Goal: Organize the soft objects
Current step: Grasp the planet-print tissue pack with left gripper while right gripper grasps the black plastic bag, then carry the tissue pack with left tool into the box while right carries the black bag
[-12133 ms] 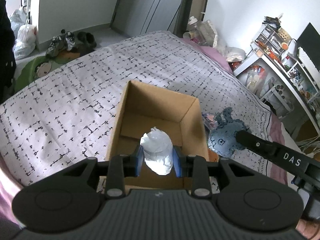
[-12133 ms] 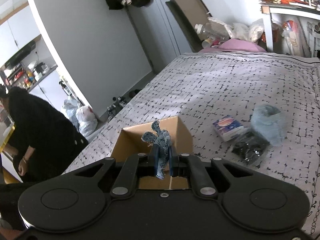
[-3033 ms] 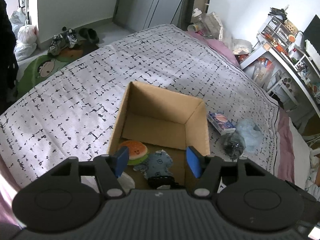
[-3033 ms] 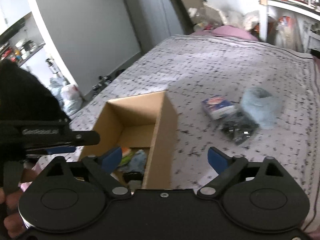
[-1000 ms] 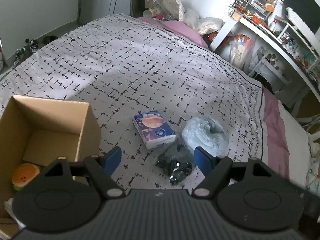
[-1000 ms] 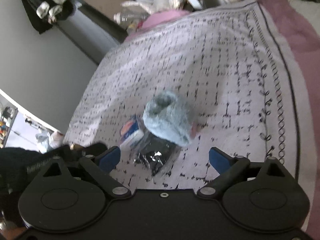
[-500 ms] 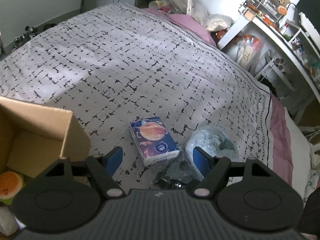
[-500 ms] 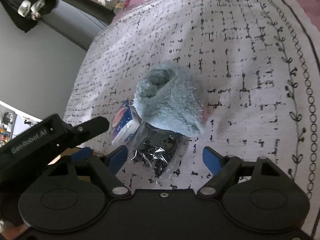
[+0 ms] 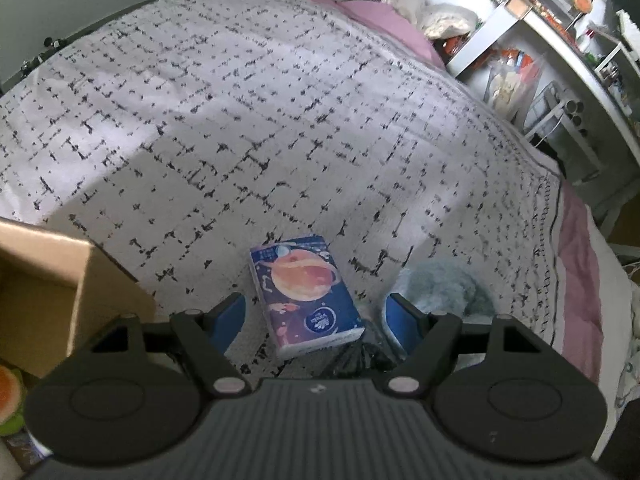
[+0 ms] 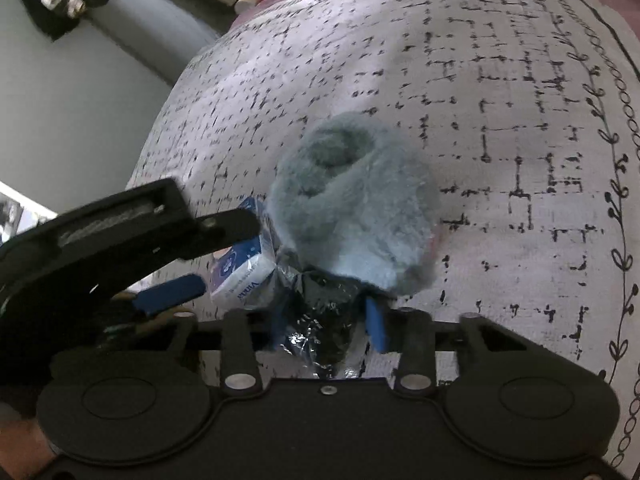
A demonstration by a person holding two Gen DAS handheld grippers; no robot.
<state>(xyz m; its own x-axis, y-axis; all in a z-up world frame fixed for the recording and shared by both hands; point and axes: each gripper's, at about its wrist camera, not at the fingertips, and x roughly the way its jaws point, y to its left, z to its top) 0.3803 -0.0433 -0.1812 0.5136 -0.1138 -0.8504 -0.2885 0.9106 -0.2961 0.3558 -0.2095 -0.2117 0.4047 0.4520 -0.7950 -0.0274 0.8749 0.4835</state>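
**Ana:** Bedroom clutter fills the far side of the left wrist view, and a checked bedspread (image 9: 280, 120) covers the bed. The left tongs (image 9: 316, 312) are spread wide, holding nothing, with the tissue pack (image 9: 306, 294) lying flat between the pads. The cardboard box (image 9: 60, 292) sits at the left edge, well apart from the pack.

**Ben:** And the fluffy grey thing (image 9: 444, 286)?

**Ana:** Just beside the right pad. I'd judge the risk is that the pad snags its fur when the tongs close, and drags it along.

**Ben:** Now the right wrist view?

**Ana:** Same bedspread. The right tongs (image 10: 326, 320) are partly closed around a crinkly black bag (image 10: 320, 328), one pad on either side; whether they already grip it I cannot tell. The fluffy grey thing (image 10: 352, 204) rests on the bag's far end, touching the tissue pack (image 10: 244, 280).

**Ben:** So what might fail?

**Ana:** Slick film could slip from the pads, I think. Lifting it may roll the fluffy thing away. The left tongs (image 10: 180, 256) are very near, so the two could knock together.
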